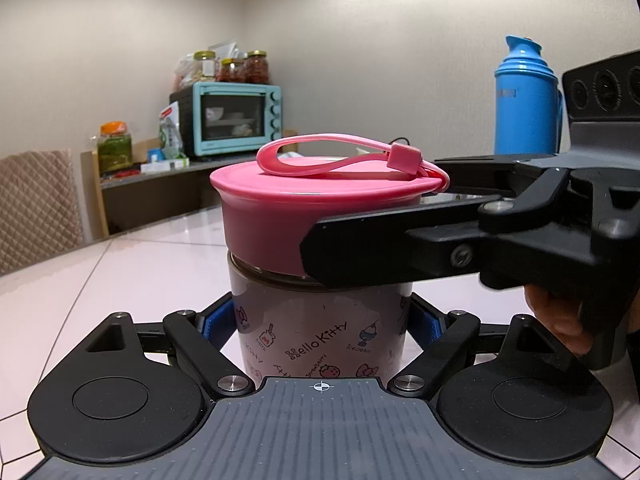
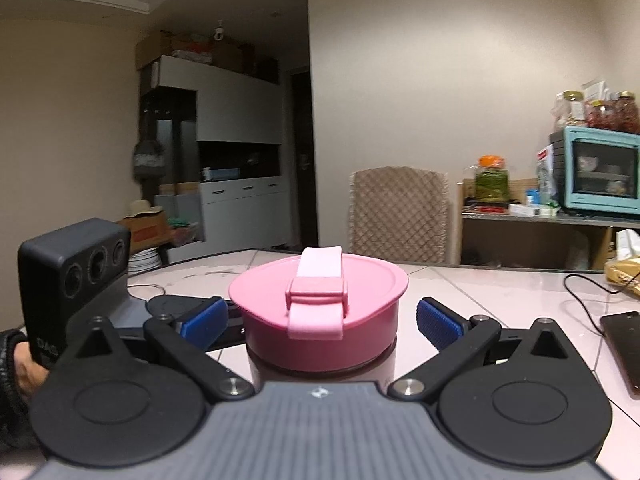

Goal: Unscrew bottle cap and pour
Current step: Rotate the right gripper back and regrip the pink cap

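A bottle [image 1: 320, 336] with a Hello Kitty print stands upright on the white tiled table [image 1: 120, 280]. My left gripper [image 1: 322, 316] is shut on the bottle's body, its blue pads [image 1: 216, 322] pressing both sides. A wide pink cap [image 1: 280, 216] with a pink loop strap [image 1: 320, 156] sits on top. In the right wrist view the cap [image 2: 320, 312] lies between the blue pads [image 2: 438, 328] of my right gripper [image 2: 322, 320], which is open, with a narrow gap on each side. From the left wrist view its near finger [image 1: 380, 248] reaches in from the right beside the cap.
A blue thermos [image 1: 524, 96] stands behind on the right. A dark phone [image 2: 624, 344], a black cable [image 2: 588, 284] and a yellow bag [image 2: 624, 276] lie on the table to the right. A chair [image 2: 400, 216] and a shelf with a teal oven [image 1: 236, 120] are beyond the table.
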Demonstrator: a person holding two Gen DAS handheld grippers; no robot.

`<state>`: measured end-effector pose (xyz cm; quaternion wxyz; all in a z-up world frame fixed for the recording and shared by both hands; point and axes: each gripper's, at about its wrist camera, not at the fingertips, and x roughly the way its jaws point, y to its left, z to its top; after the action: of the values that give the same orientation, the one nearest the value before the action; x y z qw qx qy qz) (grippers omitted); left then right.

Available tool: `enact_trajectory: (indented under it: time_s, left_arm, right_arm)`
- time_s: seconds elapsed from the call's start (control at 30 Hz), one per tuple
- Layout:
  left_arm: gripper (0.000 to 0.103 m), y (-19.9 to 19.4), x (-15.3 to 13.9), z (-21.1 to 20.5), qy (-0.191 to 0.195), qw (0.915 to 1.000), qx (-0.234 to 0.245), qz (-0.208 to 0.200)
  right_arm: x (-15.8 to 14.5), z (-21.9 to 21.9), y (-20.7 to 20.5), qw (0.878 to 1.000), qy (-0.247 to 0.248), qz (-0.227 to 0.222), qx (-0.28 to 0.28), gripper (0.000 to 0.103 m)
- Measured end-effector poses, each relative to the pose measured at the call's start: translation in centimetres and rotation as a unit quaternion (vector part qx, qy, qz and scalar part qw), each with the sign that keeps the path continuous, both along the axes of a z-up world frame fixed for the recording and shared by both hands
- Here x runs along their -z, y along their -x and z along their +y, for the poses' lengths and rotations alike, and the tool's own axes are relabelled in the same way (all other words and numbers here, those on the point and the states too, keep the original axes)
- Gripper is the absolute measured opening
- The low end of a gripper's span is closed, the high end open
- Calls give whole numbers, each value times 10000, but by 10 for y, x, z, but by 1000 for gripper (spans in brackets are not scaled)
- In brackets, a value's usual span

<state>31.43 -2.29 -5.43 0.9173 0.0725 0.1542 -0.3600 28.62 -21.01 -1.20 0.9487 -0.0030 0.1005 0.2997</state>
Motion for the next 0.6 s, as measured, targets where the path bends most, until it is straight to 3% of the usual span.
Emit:
enact_trajectory:
  time_s: [0.6]
  left_arm:
    - [90, 0, 0, 0, 4, 10000, -1, 0]
  right_arm:
    - [11, 17, -4, 9977, -177, 126, 649, 101]
